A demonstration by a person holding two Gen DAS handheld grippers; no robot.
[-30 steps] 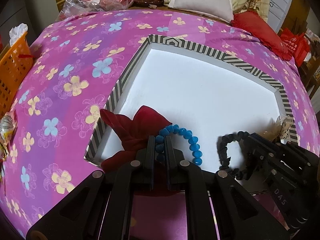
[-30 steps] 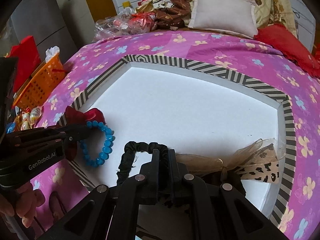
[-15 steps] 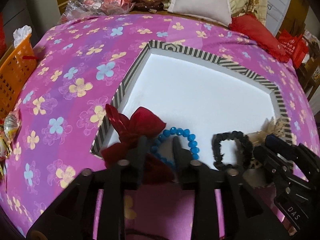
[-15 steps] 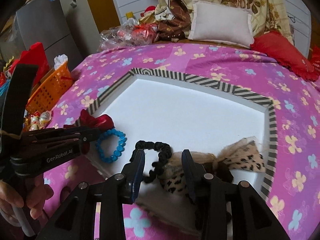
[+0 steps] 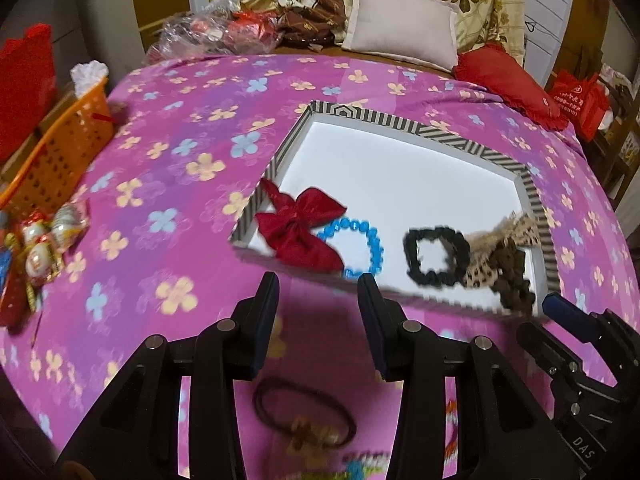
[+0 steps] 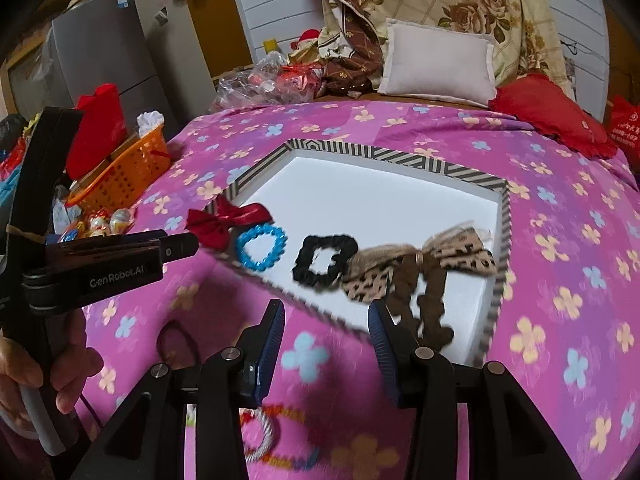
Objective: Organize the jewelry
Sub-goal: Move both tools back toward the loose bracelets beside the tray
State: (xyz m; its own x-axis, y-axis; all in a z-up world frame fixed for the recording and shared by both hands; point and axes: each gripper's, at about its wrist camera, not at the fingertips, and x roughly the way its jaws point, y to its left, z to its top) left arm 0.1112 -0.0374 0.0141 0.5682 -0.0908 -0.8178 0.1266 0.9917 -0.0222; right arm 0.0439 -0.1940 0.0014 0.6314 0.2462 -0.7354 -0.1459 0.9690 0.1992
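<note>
Jaws of my left gripper [image 5: 318, 282] and right gripper [image 6: 326, 310] just opening, gripping nothing, hovering over the bed [image 5: 168, 152], red bow [image 5: 298, 230], blue bead bracelet [image 5: 354, 250], black scrunchie [image 5: 436, 256], leopard bow [image 6: 420, 266] lying in the striped tray [image 5: 400, 120].

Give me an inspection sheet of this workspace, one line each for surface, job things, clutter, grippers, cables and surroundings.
Surface: bed under a pink floral sheet.
Job's things: striped-rim white tray holding a red bow draped over its left rim, blue bead bracelet, black scrunchie, leopard bow; brown hair tie and colourful bracelet lie on the sheet outside it.
Clutter: orange basket, wrapped sweets.
Grippers: left gripper and right gripper have just been opening; nothing between their jaws.
Cables: nothing seen.
Surroundings: white pillow, red cushion, grey fridge.
</note>
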